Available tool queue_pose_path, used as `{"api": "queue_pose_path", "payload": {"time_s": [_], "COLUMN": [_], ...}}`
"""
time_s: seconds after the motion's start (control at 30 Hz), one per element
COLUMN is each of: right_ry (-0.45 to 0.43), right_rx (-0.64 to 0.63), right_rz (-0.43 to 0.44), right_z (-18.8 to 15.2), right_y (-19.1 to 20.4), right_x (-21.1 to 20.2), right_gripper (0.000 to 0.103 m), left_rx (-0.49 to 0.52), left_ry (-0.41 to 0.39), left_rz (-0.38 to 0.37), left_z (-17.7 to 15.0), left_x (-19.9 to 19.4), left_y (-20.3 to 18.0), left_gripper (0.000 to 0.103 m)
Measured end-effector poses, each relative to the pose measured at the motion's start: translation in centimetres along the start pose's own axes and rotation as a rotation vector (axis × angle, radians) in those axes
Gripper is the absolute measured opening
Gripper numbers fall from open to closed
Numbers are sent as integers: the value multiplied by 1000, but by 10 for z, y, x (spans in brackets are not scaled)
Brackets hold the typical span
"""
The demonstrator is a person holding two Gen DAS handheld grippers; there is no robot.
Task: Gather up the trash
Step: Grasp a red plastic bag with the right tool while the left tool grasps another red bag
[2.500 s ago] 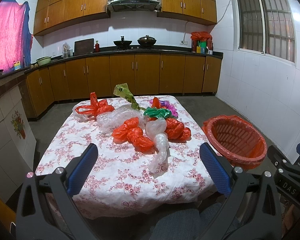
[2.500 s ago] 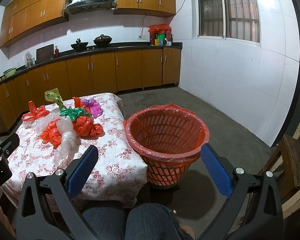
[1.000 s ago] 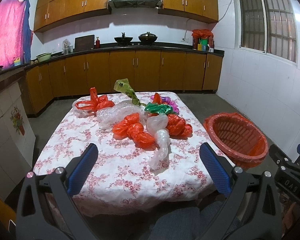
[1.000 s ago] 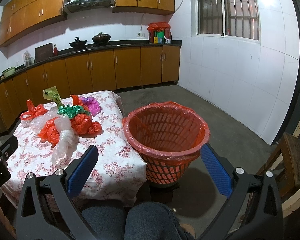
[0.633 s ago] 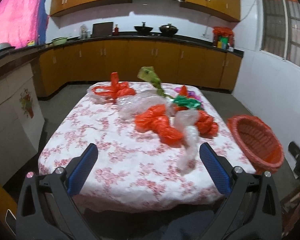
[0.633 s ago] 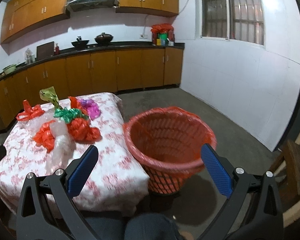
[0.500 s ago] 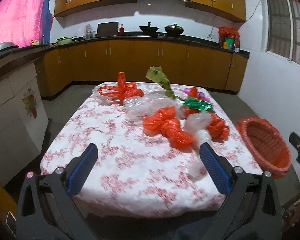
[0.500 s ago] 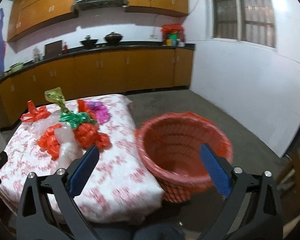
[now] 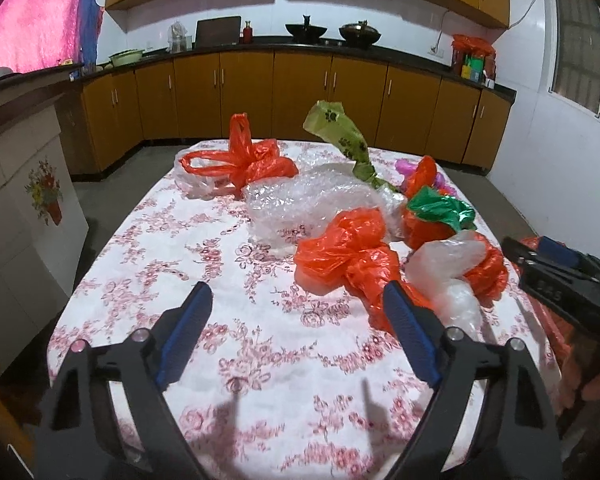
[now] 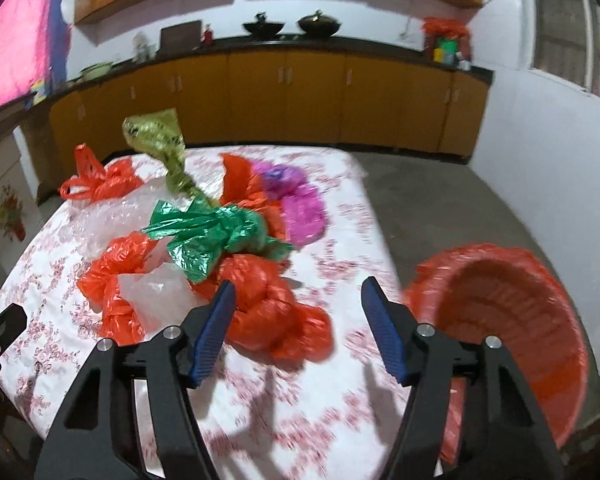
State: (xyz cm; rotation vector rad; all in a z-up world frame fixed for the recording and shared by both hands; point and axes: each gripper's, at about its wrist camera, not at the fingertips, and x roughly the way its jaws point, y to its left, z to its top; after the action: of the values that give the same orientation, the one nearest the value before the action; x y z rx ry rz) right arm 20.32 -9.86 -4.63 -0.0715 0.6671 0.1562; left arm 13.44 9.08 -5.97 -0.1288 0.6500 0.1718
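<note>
now both grippers nearer bags, jaws narrowing

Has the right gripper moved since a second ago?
Yes. The right gripper has swung left, away from the basket and over the table, toward the orange bag; jaws closing, nothing gripped.

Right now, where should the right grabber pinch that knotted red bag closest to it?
Probably at the narrow waist of the knotted red bag, coming from above and the near side. The right gripper has just been closing, with nothing pinched yet. The puffy lobes look slippery; the twisted middle is thin and firm.
</note>
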Motion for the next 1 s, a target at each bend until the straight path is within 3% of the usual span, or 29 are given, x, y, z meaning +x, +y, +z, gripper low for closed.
{"api": "queue_pose_path", "payload": {"time_s": [0.27, 0.3, 0.37, 0.4, 0.57, 0.83, 1.0], "right_ry": [79, 95, 106, 111, 91, 72, 73], "right_rx": [-15, -10, -8, -7, -5, 43, 63], "right_rz": [63, 83, 111, 138, 162, 155, 139], "right_z": [2, 0, -1, -3, -8, -17, -25], "right_y": [0, -2, -1, -2, -5, -25, -36], "right_x": [35, 39, 42, 43, 31, 13, 5], "right_gripper": [65, 62, 43, 38, 25, 23, 23], "left_rx": [5, 8, 17, 22, 33, 25, 4], "left_ry": [33, 38, 44, 51, 98, 175, 231], "left_rz": [-48, -58, -70, -78, -114, -116, -116], "left_z": [10, 11, 13, 14, 16, 19, 19], "left_x": [31, 34, 40, 43, 61, 91, 106], "left_y": [-9, -11, -16, -19, -34, -47, -47], "left_gripper": [85, 85, 85, 85, 80, 72, 58]}}
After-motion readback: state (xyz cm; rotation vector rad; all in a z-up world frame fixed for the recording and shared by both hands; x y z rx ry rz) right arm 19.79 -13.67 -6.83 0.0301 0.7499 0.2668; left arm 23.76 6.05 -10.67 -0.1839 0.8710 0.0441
